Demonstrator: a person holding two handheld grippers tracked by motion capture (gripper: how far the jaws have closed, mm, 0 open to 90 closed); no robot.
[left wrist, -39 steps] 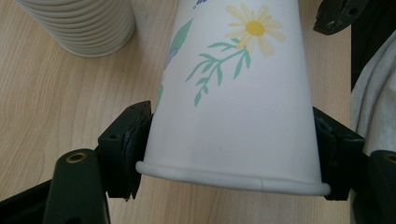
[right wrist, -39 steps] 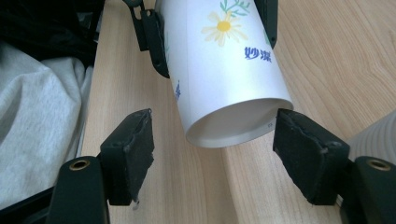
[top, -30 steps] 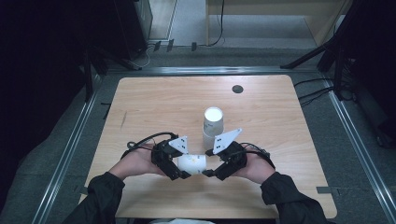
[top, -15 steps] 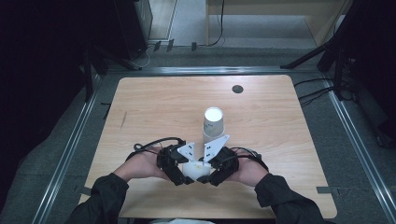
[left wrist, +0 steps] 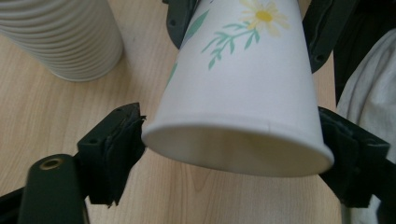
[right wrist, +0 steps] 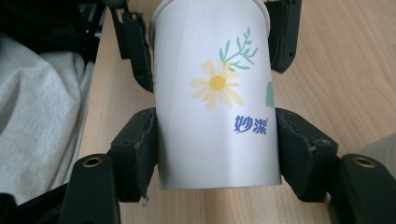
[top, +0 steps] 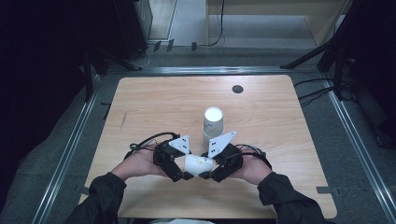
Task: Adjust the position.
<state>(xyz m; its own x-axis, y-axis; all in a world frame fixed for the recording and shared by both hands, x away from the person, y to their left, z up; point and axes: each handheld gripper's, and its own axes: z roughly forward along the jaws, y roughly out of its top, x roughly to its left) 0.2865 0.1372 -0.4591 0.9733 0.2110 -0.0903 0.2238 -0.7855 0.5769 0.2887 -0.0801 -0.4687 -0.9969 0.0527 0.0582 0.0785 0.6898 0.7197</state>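
High view: paper cup (top: 198, 165) on its side, lifted between left gripper (top: 180, 173) and right gripper (top: 211, 175), near front edge of table (top: 154, 102), about mid-width. Right gripper view: pads (right wrist: 138, 145) clamped on cup's base end, jaws just closing. Left gripper view: jaws just opened, wide around cup's rim, left pad (left wrist: 122, 140) at rim, grip looks loose. Cup stack (top: 213, 123) stands just behind, mid-table.

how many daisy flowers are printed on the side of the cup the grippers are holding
1 shows: a yellow daisy on the paper cup, mid-wall above the blue lettering, in the right gripper view. Others may be hidden round the back.
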